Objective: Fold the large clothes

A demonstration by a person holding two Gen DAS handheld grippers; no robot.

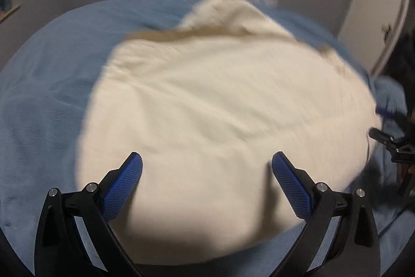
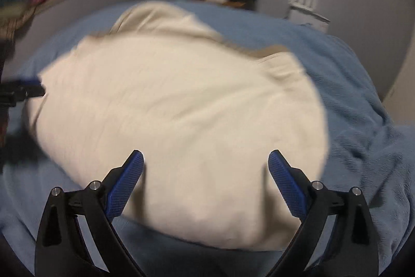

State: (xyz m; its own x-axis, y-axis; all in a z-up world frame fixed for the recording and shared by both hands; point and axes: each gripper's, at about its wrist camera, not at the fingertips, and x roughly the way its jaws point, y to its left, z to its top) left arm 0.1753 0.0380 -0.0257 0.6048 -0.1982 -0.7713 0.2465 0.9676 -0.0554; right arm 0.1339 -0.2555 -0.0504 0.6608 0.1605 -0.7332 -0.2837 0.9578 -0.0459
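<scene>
A cream garment lay spread on a blue blanket, ahead of and beneath both grippers. The left gripper and right gripper hovered with jaws wide apart, holding nothing. Likely between folds; next, each needed to pinch an edge.

left gripper: jaws wide apart | right gripper: jaws wide apart
</scene>
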